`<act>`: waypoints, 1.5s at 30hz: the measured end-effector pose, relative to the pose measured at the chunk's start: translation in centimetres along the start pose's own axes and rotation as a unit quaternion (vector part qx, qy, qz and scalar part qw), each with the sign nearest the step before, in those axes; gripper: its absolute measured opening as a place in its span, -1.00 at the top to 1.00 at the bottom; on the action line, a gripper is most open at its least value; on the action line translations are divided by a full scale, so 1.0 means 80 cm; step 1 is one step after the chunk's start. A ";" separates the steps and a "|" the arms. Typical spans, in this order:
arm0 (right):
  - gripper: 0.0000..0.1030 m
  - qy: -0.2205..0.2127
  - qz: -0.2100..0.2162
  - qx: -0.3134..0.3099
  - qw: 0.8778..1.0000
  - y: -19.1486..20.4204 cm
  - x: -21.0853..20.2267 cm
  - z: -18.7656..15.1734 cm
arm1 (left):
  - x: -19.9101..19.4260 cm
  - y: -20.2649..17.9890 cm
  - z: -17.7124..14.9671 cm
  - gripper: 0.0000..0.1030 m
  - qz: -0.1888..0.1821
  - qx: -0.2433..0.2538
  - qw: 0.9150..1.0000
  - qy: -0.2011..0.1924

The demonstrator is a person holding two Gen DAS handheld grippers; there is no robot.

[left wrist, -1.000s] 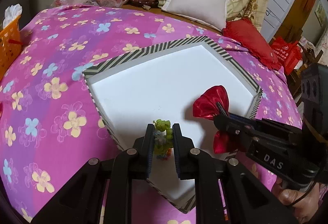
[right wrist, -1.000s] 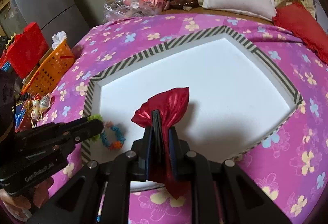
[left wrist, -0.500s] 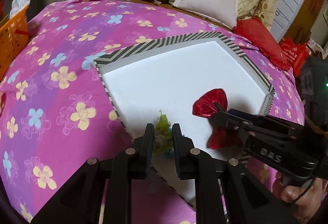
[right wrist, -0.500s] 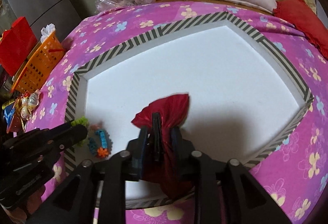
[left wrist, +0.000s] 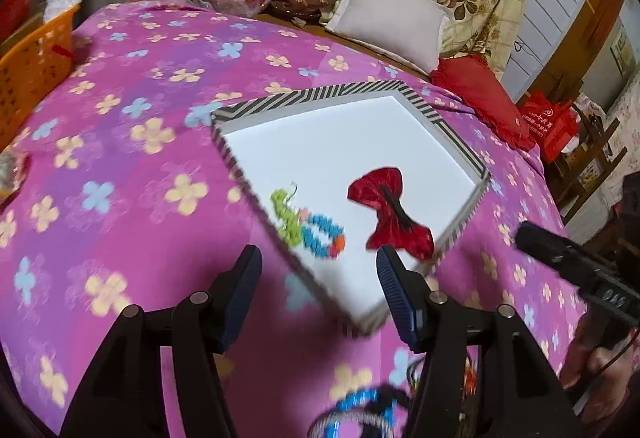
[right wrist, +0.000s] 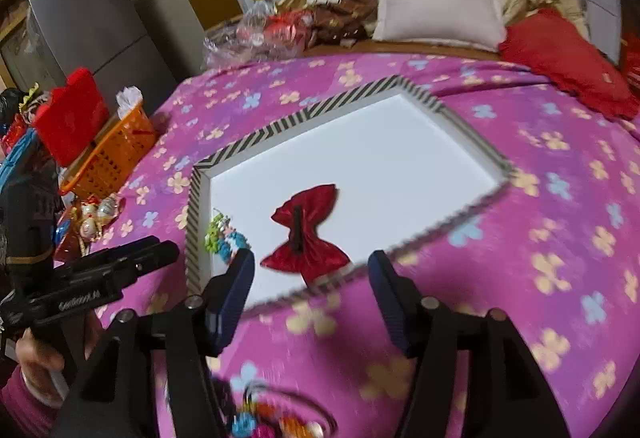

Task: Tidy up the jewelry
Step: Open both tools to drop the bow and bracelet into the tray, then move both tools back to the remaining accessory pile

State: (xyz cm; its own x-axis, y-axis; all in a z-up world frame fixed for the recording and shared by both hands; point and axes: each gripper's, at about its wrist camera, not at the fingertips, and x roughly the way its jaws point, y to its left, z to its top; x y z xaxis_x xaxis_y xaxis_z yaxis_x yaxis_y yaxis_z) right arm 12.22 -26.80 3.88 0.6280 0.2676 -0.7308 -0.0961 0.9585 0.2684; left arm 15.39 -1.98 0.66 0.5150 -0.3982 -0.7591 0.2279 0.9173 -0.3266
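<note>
On the bed (left wrist: 132, 222), the tray (left wrist: 460, 141) is holding the bow clip (left wrist: 390, 215), with what seems a beaded bracelet (left wrist: 310, 228) lying just left of it.

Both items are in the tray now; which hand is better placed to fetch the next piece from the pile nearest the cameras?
Marginally left, I'd judge. Both grippers, left and right, have just opened, empty. The blue beaded piece lies almost directly below the left one; the remaining jewelry sits left of the right one.

left gripper (right wrist: 120, 274) side: white lettering, roughly "GenRobot", blurred
right gripper (left wrist: 576, 270) side: white letters "DAS", blurred, seen upside down
red bag (left wrist: 550, 123): white print, too small to read
</note>
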 end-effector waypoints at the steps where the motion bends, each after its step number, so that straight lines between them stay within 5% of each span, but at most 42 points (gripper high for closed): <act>1: -0.36 -0.004 -0.003 0.000 1.000 -0.002 -0.011 -0.004 | -0.007 0.001 -0.006 0.19 -0.003 0.001 1.000 -0.001; 7: -0.45 -0.022 -0.018 0.023 0.999 -0.022 -0.075 -0.054 | -0.049 0.006 -0.044 0.17 -0.018 -0.001 0.999 -0.029; 20: -0.46 -0.015 -0.059 0.024 0.998 -0.018 -0.117 -0.158 | -0.086 -0.005 -0.114 0.16 0.026 0.012 0.999 -0.021; 45: -0.61 -0.001 -0.057 -0.002 0.998 0.008 -0.128 -0.212 | -0.103 -0.033 -0.160 0.20 0.077 0.064 0.994 -0.033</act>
State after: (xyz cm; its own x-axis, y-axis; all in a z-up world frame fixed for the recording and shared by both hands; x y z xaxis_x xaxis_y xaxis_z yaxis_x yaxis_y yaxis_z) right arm -7.39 -27.25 0.88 0.6374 0.1561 -0.7546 -0.0269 0.9832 0.1807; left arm -0.03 -1.06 0.54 0.6044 -0.2555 -0.7546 0.2427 0.9612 -0.1311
